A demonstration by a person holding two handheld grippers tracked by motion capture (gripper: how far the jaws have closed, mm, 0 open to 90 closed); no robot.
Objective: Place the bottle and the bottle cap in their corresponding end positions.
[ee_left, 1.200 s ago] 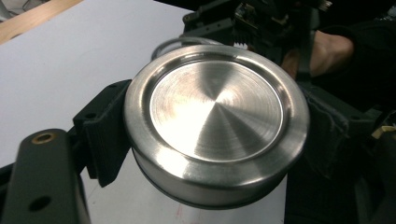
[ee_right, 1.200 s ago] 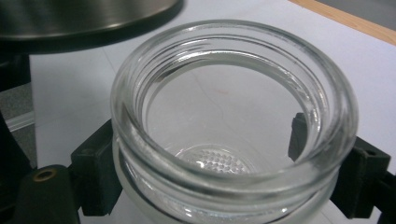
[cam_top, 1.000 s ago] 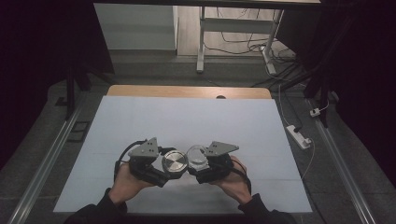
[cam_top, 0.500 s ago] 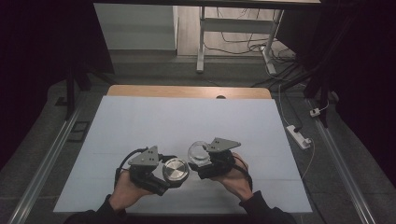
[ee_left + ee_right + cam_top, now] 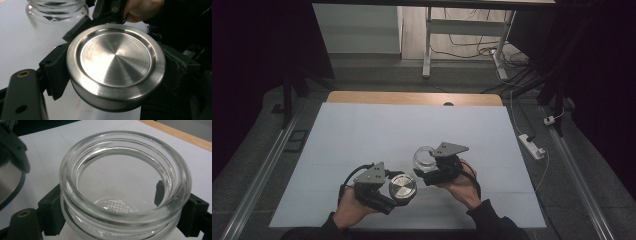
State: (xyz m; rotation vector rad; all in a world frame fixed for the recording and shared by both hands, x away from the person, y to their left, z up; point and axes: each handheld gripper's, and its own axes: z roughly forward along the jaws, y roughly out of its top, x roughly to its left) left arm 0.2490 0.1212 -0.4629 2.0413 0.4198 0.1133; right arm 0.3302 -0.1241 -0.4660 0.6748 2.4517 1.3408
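two claws work over the table [image 5: 362, 130]: the left claw [image 5: 398, 192] clamps a steel lid [image 5: 402, 186], the right claw [image 5: 424, 167] grips an open glass jar [image 5: 425, 158] just beside it, so the lid looks freshly off; next, probably set each down apart.

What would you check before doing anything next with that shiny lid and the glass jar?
1. Left gripper clamps the metal lid on both sides: ok.
2. Right gripper clamps the glass jar below its rim: ok.
3. Lid is off the jar, with a gap between them: ok.
4. Jar mouth open and unblocked: ok.
5. Jar looks empty inside: ok.
6. Thread inside the lid undamaged: cannot tell, its underside is hidden.
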